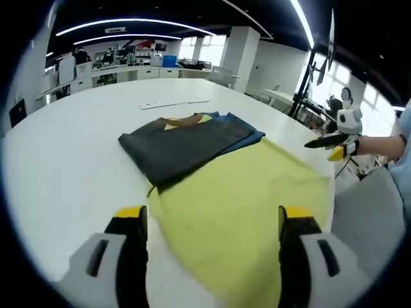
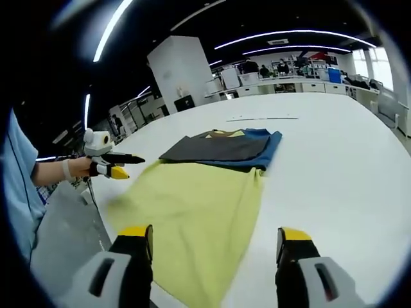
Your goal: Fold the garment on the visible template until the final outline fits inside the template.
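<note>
A yellow-green garment lies spread flat on the white table, reaching the near edge. Beyond it lies a stack of folded clothes: a dark grey garment on top of a blue one, with a brown and yellow collar peeking out behind. My left gripper hovers open over the yellow-green cloth, holding nothing. My right gripper is open too, held by a hand at the table's edge beside the cloth.
A thin pale strip lies flat on the table beyond the stack. A grey chair back stands at the table's edge near the person. Desks and shelves line the far side of the room.
</note>
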### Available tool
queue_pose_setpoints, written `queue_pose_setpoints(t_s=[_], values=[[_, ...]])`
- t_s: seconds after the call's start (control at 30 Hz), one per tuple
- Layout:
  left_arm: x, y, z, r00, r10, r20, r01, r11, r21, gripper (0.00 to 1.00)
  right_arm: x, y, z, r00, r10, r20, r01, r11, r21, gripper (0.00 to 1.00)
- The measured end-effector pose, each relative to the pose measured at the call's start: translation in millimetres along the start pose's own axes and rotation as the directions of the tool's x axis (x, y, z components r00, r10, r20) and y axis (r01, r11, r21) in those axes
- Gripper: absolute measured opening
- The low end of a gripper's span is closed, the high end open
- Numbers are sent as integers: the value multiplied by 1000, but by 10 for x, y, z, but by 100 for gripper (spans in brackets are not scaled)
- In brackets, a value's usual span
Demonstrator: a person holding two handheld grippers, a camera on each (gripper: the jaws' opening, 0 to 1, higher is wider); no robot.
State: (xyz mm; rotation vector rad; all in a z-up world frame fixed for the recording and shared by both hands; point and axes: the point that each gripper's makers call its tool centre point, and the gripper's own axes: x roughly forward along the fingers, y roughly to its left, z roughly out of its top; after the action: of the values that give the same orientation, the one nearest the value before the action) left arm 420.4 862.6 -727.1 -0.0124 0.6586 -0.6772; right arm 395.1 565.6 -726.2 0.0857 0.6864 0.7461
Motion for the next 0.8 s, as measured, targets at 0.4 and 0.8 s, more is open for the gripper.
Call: queue_pose_setpoints(t_s=[0.4, 0.8], values=[[-464, -128, -514, 989, -44, -141, 42, 999, -19, 67, -171, 76, -370, 992, 21, -123, -27, 998, -50, 67], [-708, -410, -882, 964, -91, -249, 69, 993, -97, 41, -353, 157, -651, 979, 62, -195, -65, 998, -10, 48]])
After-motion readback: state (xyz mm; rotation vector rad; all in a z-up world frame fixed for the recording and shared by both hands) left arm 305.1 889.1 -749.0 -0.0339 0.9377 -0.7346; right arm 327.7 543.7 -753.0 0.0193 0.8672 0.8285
